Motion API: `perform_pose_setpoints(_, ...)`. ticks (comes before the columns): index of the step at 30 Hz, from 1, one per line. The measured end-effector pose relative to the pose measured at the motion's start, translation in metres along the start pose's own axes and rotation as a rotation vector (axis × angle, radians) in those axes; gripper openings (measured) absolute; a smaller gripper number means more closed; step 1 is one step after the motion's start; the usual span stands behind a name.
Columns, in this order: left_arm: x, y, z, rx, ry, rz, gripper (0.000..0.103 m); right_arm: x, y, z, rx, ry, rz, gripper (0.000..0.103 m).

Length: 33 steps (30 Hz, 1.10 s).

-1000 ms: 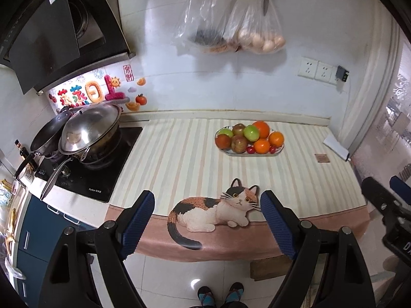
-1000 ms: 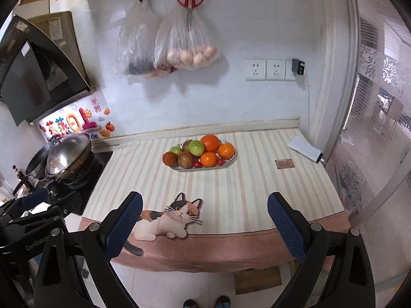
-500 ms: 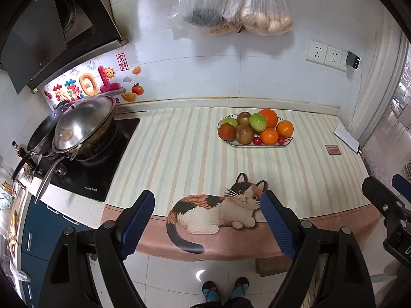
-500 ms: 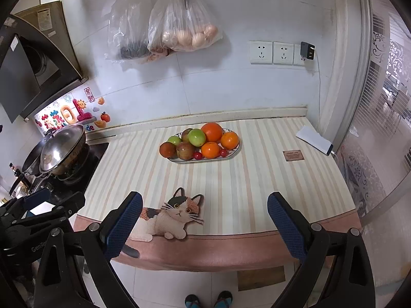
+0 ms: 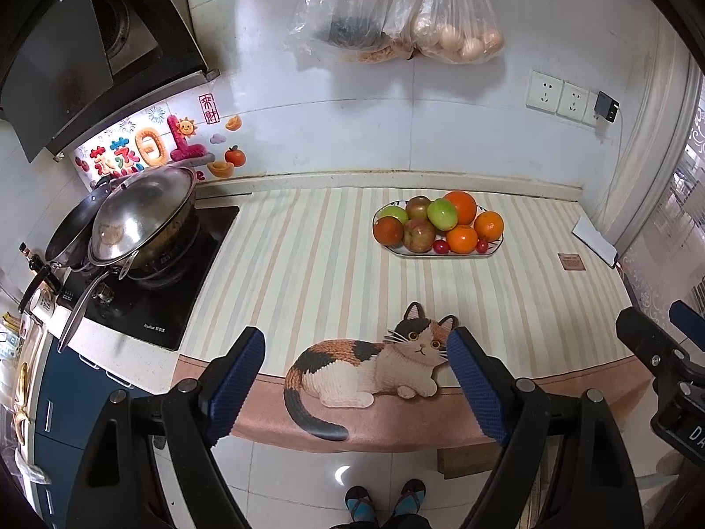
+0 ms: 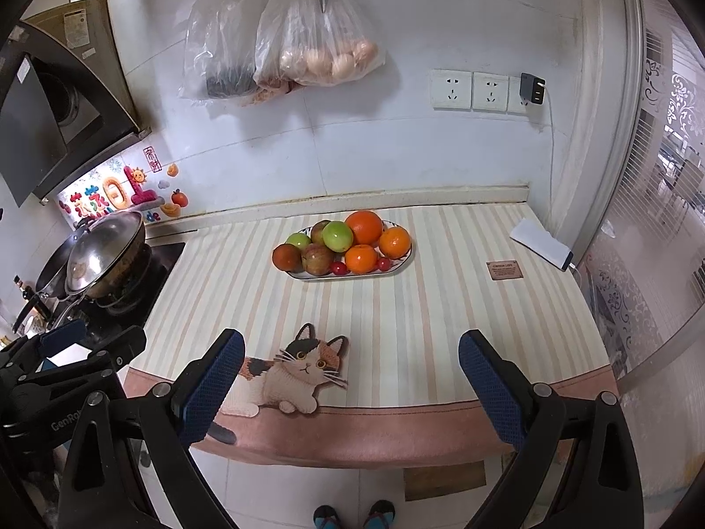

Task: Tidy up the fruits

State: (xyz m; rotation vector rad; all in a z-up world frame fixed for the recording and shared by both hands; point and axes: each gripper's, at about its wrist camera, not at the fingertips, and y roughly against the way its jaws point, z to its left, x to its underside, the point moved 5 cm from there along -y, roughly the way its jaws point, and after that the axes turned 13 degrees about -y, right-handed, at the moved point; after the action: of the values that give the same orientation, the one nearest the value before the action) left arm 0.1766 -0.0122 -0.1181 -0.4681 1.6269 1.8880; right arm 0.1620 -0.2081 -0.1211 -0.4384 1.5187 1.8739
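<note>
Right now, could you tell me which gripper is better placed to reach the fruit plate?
Probably the right gripper: the fruit plate lies straight ahead between its open fingers, whereas it sits right of the left gripper.

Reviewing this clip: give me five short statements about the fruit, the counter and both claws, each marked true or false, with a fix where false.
1. All the fruit sits on one plate. True.
2. The left claw grips an orange. False: it is open and empty.
3. The right claw is open. True.
4. A cat picture is on the counter cloth. True.
5. The pan stands beside the plate. False: it is on the stove, well apart.
</note>
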Motion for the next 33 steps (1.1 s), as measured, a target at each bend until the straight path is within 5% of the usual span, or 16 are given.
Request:
perform_pose_setpoints(4, -0.0014, 0.0022, 0.0005, -0.011, 0.002, -0.011, 0.098, 0.0012, -0.0025, -0.0003, -0.001, 0.004, 0.006, 0.1)
perform_pose_setpoints(33, 0.0006, 0.0034, 0.0029, -0.013, 0.014, -0.008, 0.098, -0.0015, -0.0066, 0.0041, -0.006, 0.032, 0.007, 0.1)
